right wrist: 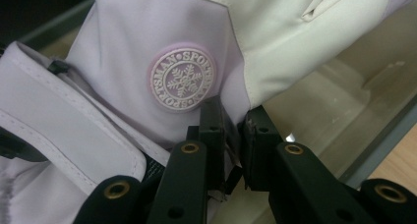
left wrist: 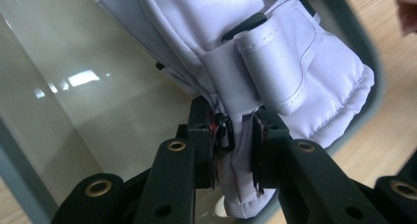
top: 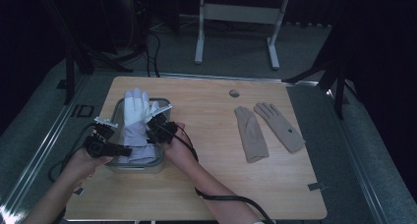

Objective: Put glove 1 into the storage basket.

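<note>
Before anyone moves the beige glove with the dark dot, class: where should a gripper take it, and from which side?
Probably by the cuff, the wide plain end. The beige glove lies flat on the table with its fingers pointing away from the person and the cuff nearest, so come from the near side, low, and pinch the cuff edge. Its neighbour, the other beige glove, lies close on the left.

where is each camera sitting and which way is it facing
High view: fixed above the person's side, looking forward and down on the table; both forearms, left gripper and right gripper show.
Left gripper view: rides that gripper, looks along its jaws clamped on the white glove over the clear bin.
Right gripper view: rides that gripper, its jaws clamp the glove by the snowflake badge.
All share glove and bin.
</note>
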Action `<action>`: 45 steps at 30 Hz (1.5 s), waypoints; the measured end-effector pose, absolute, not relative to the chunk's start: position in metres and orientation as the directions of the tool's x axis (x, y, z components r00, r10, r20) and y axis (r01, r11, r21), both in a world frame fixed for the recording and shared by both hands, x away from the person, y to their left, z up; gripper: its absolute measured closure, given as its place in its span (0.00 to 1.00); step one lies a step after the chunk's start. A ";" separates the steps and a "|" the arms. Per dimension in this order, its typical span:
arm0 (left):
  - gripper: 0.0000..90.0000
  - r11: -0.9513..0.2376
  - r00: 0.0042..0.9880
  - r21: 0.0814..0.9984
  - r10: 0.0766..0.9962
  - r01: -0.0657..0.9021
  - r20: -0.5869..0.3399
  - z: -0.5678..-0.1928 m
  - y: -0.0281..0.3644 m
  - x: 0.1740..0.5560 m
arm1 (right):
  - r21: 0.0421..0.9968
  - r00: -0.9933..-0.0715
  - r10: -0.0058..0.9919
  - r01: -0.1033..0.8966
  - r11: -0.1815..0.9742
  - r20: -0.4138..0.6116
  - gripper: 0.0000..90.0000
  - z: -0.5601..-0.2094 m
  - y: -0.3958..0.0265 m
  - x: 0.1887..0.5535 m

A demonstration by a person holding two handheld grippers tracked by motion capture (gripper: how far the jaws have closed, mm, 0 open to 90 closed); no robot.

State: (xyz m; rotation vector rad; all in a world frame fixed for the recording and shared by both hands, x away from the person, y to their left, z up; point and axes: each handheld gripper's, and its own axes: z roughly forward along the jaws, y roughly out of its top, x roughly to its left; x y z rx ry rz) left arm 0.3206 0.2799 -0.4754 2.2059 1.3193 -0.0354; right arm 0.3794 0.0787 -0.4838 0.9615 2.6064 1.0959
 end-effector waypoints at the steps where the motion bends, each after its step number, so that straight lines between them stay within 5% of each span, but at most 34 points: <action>1: 0.82 -0.358 0.513 0.446 0.805 0.820 -0.296 -0.478 0.279 0.322 | 0.679 -0.779 0.619 0.508 0.530 0.100 0.90 -0.486 0.079 0.380; 15: 0.68 -0.418 0.536 0.430 0.821 0.800 -0.198 -0.488 0.265 0.317 | 0.579 -0.758 0.634 0.588 0.564 0.152 0.86 -0.500 0.084 0.391; 22: 0.64 -0.378 0.511 0.457 0.834 0.805 -0.209 -0.487 0.267 0.316 | 0.606 -0.785 0.607 0.543 0.581 0.122 0.54 -0.487 0.080 0.393; 32: 0.52 -0.346 0.485 0.554 0.866 0.758 -0.123 -0.473 0.269 0.302 | 0.679 -0.805 0.563 0.522 0.516 0.190 0.24 -0.466 0.053 0.395; 45: 0.53 -0.328 0.544 0.677 0.829 0.659 -0.129 -0.449 0.235 0.288 | 0.744 -0.823 0.544 0.465 0.479 0.164 0.16 -0.450 0.013 0.389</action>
